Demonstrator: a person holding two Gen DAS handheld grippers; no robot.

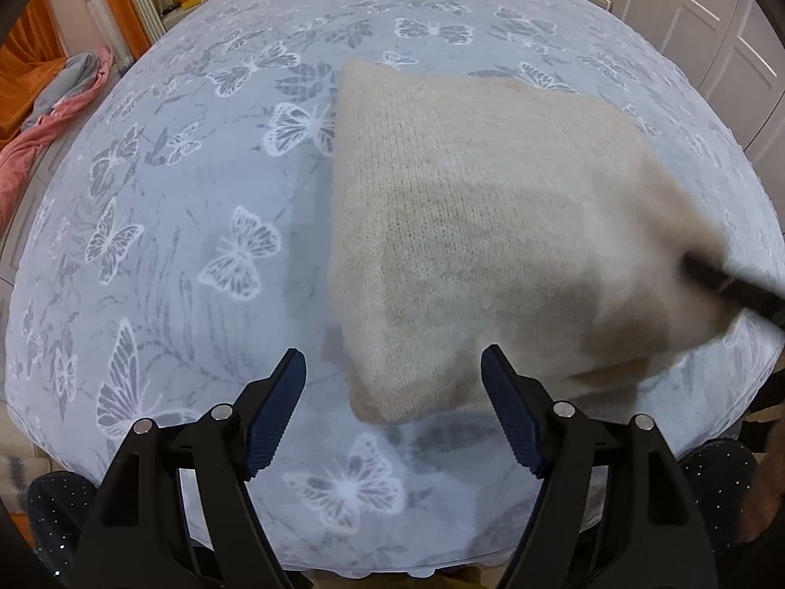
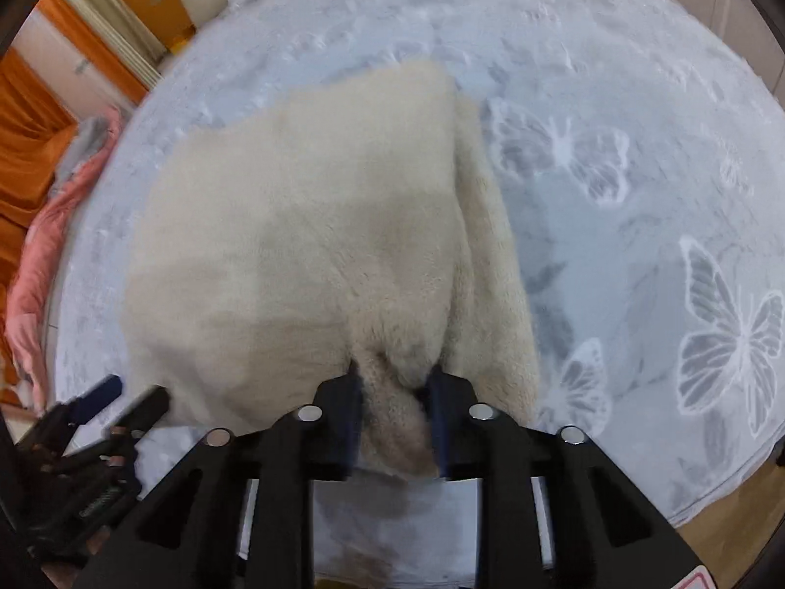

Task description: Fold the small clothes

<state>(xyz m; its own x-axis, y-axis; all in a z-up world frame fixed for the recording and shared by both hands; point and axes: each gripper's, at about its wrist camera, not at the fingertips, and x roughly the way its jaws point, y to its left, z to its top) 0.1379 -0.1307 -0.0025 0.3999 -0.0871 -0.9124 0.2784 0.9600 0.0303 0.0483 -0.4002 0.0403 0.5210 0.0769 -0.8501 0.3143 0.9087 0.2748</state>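
the right gripper pinched the cream sweater; the left gripper gaped wide, holding nothing. best to lay it slowly, edges matched.

The fuzzy cream knit was soft and folded over. One corner was lifted at 3 o'clock, and the rest lay on the bed.
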